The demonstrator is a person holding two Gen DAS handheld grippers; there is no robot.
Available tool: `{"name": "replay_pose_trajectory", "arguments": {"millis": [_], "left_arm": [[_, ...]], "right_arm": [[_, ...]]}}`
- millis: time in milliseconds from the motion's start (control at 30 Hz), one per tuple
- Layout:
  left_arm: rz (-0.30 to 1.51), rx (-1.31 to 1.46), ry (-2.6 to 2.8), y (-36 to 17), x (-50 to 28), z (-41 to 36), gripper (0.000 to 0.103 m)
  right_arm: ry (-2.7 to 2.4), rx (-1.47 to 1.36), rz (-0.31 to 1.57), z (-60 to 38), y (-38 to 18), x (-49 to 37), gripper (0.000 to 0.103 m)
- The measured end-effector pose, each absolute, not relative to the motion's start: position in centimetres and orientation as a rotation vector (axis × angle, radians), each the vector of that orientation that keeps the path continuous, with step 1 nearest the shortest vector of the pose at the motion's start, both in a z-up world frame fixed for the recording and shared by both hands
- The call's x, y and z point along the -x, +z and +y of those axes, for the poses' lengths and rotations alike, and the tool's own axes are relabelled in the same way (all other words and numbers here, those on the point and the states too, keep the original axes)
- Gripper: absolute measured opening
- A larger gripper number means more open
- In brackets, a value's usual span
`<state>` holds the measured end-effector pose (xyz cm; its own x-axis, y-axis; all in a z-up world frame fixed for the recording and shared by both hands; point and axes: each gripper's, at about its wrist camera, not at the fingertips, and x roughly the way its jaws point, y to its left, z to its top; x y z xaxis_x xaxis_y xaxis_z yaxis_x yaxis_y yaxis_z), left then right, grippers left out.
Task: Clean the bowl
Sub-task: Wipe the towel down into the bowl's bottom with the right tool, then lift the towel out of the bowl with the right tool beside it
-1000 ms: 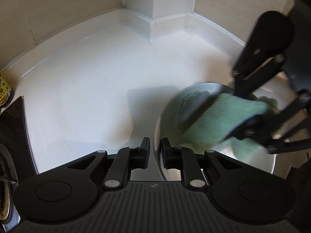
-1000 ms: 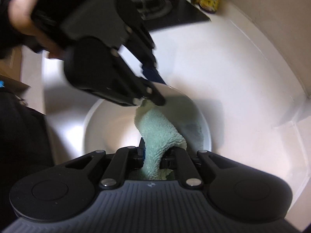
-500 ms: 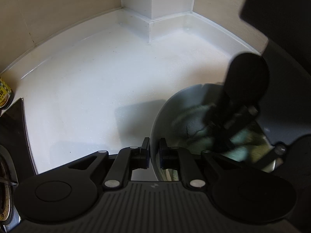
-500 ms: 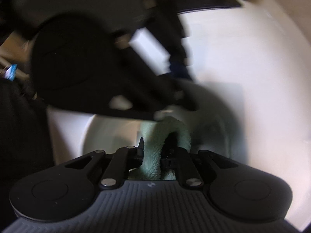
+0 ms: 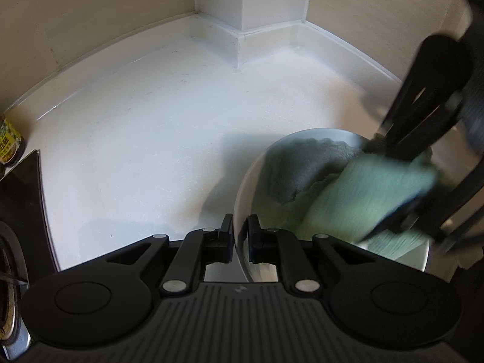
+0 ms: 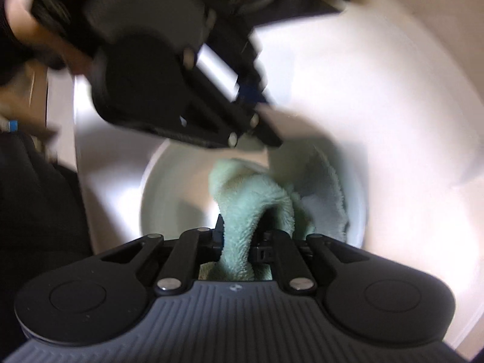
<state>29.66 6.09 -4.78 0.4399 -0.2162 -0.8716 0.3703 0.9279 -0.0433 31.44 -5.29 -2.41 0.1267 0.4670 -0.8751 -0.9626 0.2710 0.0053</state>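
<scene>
A white bowl [image 5: 302, 134] stands on the white counter, at the lower right of the left wrist view. My left gripper [image 5: 240, 230] is shut on its near left rim, one finger inside and one outside. A light green terry cloth [image 5: 363, 199] lies inside the bowl. My right gripper [image 5: 381, 190] comes in from the right, blurred, shut on that cloth. In the right wrist view the cloth [image 6: 251, 196] bulges out between the fingers of the right gripper [image 6: 239, 236] into the bowl [image 6: 169, 199], and the left gripper [image 6: 263, 115] sits at the far rim.
The white counter [image 5: 151, 136] runs back to a wall corner with a white pillar [image 5: 251, 0]. A black stove top [image 5: 18, 211] and a yellow-labelled jar [image 5: 9, 145] sit at the left edge. A person's hand [image 6: 18, 15] holds the left gripper.
The left jaws closed from a small gap onto the bowl rim. The right gripper swept the cloth around inside the bowl, and the bowl shifted slightly.
</scene>
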Motion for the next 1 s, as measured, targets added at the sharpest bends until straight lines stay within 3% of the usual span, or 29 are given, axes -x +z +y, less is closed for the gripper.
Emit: {"name": "replay_pose_trajectory", "arguments": {"millis": [267,400,733,1000], "left_arm": [[1.043,-0.135,-0.312,-4.9,-29.0,6.2,0.009],[1.036,-0.133,-0.309,-5.0,-28.5,5.9,0.009],[1.046,-0.131,-0.307,-5.0,-29.1,6.6,0.009],[1.067,-0.172,-0.267,-4.9,-29.4,5.8,0.01]], "right_arm": [[0.785,0.232,0.65,-14.9,3.9,-33.3,0.007],[0.705,0.207,0.704,-15.3,1.0,-36.0,0.007],[0.674,0.108,0.894,-16.7,-6.8,-33.4,0.009],[0.701,-0.013,0.902,-16.9,-9.5,-32.1,0.011]]}}
